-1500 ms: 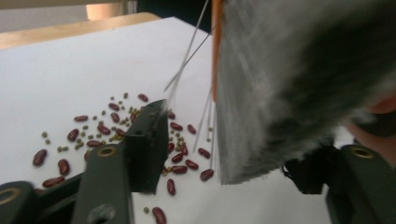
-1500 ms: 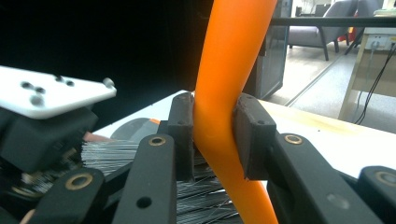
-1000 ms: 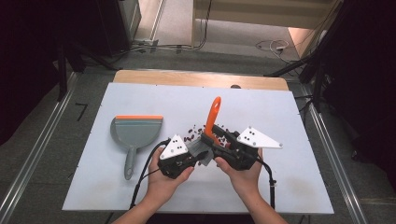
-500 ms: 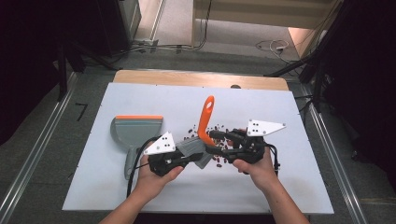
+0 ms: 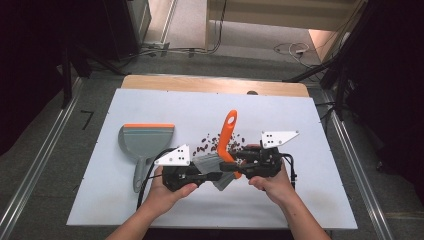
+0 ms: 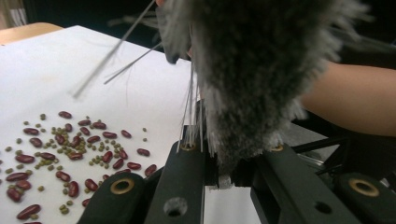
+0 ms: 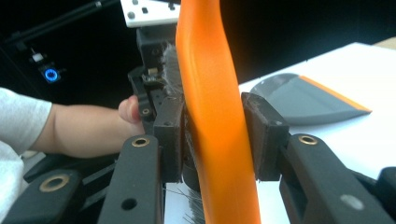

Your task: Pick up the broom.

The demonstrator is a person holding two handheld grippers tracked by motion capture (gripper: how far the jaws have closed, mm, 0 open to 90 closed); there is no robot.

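A hand brush with an orange handle (image 5: 228,131) and grey bristles (image 5: 210,164) is held above the white table between both grippers. My left gripper (image 5: 207,175) is shut on the bristle head (image 6: 261,70), which bulges up out of its jaws. My right gripper (image 5: 231,167) faces it from the right. Its jaws have just been closing, and both pads now press on the orange handle (image 7: 210,93). Red and green beans (image 5: 212,144) lie scattered on the table just beyond the brush, also in the left gripper view as beans (image 6: 70,144).
A grey dustpan (image 5: 145,142) with an orange lip lies flat at the left, handle toward me; its pan (image 7: 303,98) shows past the right jaws. The white table top (image 5: 300,125) ends at a wooden strip at the back. The person's other hand (image 7: 84,126) sits behind the handle.
Both hands have drawn slightly apart, the left one leftward and the right one rightward. The right jaws have closed onto the orange handle. The brush now hangs nearer to me.
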